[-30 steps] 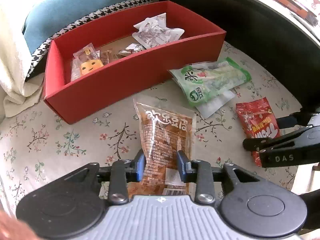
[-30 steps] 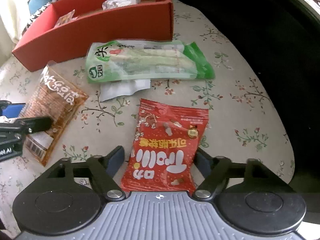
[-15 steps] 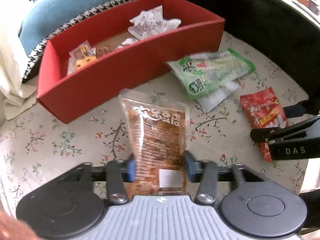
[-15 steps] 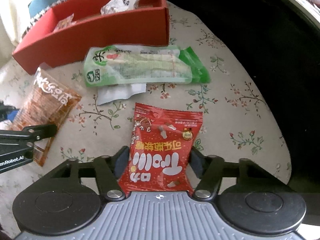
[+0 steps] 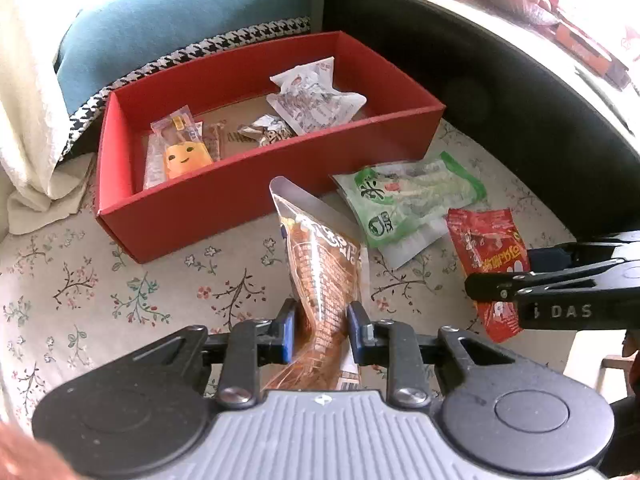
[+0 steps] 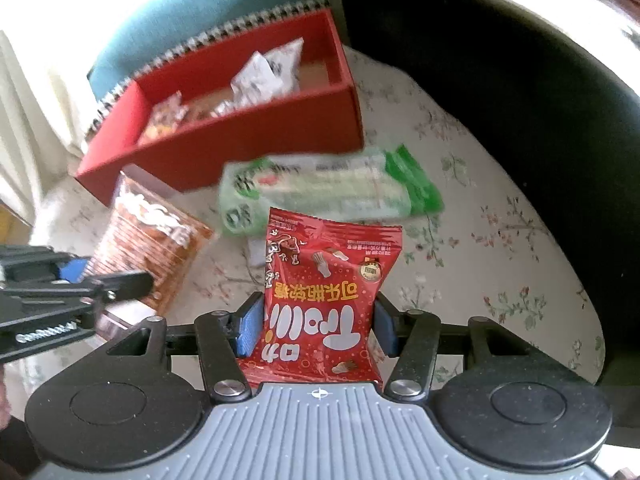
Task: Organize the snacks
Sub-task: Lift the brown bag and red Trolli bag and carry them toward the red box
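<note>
We count one red rectangular cardboard box [image 5: 224, 204] on the floral cloth. Outside the box we count three snack packets: one brown clear-topped plastic pouch [image 5: 324, 276], one green-and-white long plastic packet [image 5: 412, 196], and one red foil candy bag [image 6: 324, 300]. One flat white wrapper [image 5: 404, 244] shows under the green one. Inside the box we make out two white crinkled packets [image 5: 312, 100], one orange smiling-face packet [image 5: 184, 156], and a few smaller wrapped pieces we cannot count reliably.
</note>
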Action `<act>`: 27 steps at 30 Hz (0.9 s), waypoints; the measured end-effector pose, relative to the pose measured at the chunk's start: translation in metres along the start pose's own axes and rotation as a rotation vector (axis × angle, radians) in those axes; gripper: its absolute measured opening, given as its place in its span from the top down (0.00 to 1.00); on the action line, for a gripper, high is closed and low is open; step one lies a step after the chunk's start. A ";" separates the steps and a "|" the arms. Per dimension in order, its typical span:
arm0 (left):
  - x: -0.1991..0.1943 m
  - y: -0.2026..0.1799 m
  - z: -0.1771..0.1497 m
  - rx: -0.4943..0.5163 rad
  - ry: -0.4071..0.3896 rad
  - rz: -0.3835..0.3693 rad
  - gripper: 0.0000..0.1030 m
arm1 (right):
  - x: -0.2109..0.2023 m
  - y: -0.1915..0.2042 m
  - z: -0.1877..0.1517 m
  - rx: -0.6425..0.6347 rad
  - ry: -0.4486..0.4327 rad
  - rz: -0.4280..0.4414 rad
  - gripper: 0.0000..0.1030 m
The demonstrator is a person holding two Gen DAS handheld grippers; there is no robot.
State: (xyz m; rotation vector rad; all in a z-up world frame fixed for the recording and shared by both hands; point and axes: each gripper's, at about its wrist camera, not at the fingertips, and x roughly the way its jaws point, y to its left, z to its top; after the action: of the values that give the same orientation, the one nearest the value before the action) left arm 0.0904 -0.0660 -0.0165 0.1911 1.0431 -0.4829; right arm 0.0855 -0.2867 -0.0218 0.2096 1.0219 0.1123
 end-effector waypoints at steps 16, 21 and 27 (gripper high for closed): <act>-0.004 0.003 0.002 -0.023 -0.016 -0.041 0.82 | -0.010 -0.005 0.008 0.051 -0.034 0.066 0.39; -0.011 0.004 0.004 -0.031 -0.032 -0.069 0.82 | -0.011 -0.004 0.011 0.052 -0.044 0.078 0.39; -0.017 0.009 0.005 -0.050 -0.048 -0.072 0.82 | -0.014 0.001 0.014 0.049 -0.058 0.094 0.39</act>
State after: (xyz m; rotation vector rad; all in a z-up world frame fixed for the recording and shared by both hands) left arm 0.0914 -0.0551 -0.0003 0.0976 1.0164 -0.5234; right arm 0.0902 -0.2905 -0.0032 0.3038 0.9578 0.1654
